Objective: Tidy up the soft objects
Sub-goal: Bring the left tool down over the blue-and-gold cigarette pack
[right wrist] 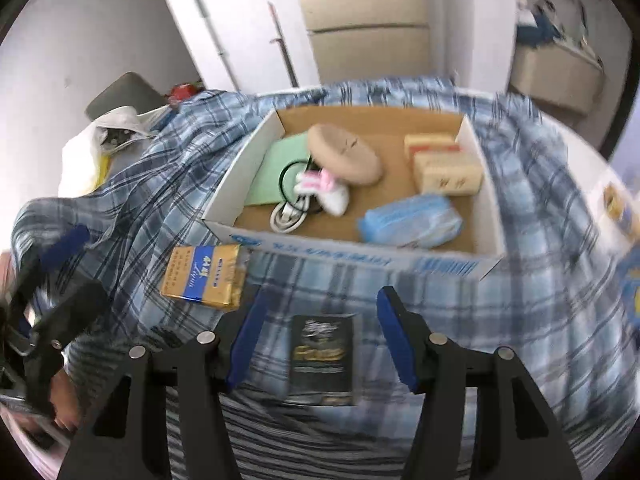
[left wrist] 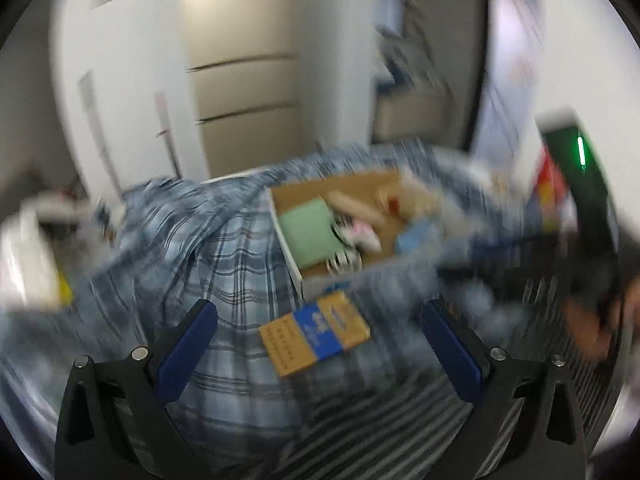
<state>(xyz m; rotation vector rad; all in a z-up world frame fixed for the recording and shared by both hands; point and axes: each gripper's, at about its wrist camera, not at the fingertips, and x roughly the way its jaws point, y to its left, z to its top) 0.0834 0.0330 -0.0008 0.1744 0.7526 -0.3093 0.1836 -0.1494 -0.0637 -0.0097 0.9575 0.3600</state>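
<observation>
You worked over a bed spread with a blue plaid blanket [right wrist: 520,280], on which an open cardboard box [right wrist: 248,168] sat. It already held a green pad [right wrist: 276,172], a tan round cushion [right wrist: 344,152], a blue soft pack [right wrist: 412,220], a white and pink plush [right wrist: 324,192] and two tan packets [right wrist: 448,172]. The step in hand appeared to be a fresh pick: both tools were empty. Your right gripper [right wrist: 320,336] had its jaws partly apart above a dark packet [right wrist: 322,356] lying flat on the blanket just before the box; the pads did not touch it. Your left gripper [left wrist: 318,344] stood wide open, with a gold and blue packet [left wrist: 314,332] lying free between its fingers, beside the box's near corner. The next move probably called for lowering onto the dark packet, closing, then lifting over the box's near wall. Blanket folds could catch a finger.
</observation>
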